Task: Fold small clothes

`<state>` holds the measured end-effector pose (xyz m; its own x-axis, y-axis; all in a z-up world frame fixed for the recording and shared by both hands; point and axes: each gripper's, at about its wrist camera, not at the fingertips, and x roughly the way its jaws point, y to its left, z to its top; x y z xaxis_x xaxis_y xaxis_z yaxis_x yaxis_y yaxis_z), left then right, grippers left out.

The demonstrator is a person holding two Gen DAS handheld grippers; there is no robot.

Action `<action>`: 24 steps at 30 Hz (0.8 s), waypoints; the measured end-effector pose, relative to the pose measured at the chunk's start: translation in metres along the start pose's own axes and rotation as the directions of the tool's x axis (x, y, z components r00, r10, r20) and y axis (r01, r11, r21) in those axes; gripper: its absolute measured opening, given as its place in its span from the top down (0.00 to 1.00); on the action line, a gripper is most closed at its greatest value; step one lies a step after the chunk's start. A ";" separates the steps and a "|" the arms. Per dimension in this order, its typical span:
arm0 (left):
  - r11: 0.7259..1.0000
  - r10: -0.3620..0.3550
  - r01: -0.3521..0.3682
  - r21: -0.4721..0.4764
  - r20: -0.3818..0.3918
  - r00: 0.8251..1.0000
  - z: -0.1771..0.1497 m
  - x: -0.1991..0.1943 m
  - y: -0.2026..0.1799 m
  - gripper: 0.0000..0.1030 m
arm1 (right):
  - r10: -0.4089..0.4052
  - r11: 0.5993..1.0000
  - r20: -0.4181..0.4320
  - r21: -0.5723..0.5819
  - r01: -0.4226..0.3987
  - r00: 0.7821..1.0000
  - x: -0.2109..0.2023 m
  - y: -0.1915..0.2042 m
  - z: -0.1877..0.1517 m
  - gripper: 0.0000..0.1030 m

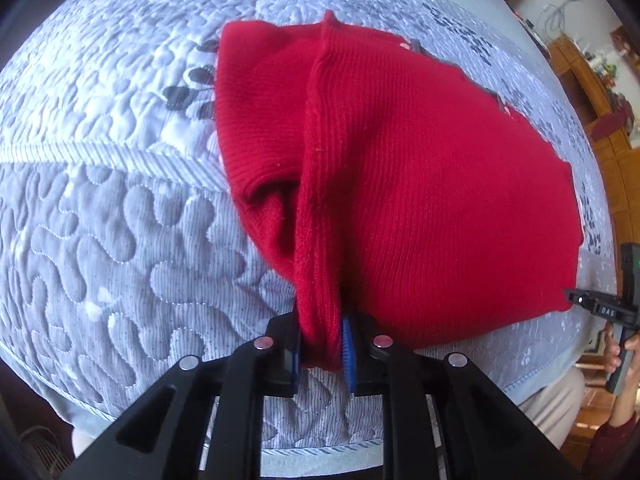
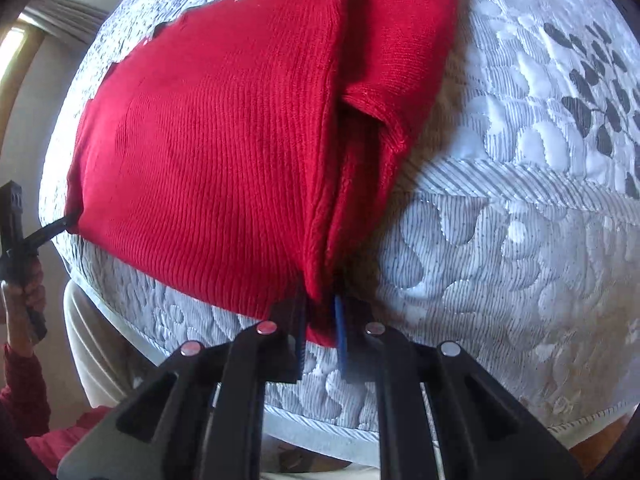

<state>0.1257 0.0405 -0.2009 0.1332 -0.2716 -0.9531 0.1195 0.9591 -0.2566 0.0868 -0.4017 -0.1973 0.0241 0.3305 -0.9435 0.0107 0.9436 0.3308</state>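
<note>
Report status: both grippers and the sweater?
Left gripper shut on sweater corner. Right gripper shut on the other corner. Sweater draped on quilt. Nothing in the way.

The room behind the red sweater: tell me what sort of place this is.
Probably a bedroom at home. The red sweater lies on a quilted bedspread with a leaf print, wooden cabinets stand along the far wall, and a curtained window shows at the side.

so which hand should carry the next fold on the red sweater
Probably neither alone: the left gripper and right gripper each pinch a near corner of the red sweater, so both should move together.
</note>
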 end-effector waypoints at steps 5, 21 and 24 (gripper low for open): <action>0.993 0.111 -0.113 0.033 0.059 0.992 0.009 -0.032 0.006 0.51 | 0.035 0.999 0.023 -0.012 -0.034 0.999 -0.023 0.002 -0.003 0.73; 0.953 0.234 -0.258 0.160 0.150 0.961 0.182 0.019 -0.027 0.51 | 0.042 0.997 0.134 0.051 -0.049 0.990 -0.046 -0.021 0.167 0.64; 0.969 0.184 -0.200 0.147 0.117 0.976 0.186 0.034 -0.020 0.68 | 0.061 0.994 0.122 0.087 -0.072 0.991 -0.031 -0.034 0.183 0.64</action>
<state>0.3109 -0.0028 -0.1987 0.2668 -0.0979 -0.9588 0.2340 0.9716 -0.0341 0.2686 -0.4476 -0.1763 0.1467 0.3826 -0.9122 0.0960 0.9123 0.3981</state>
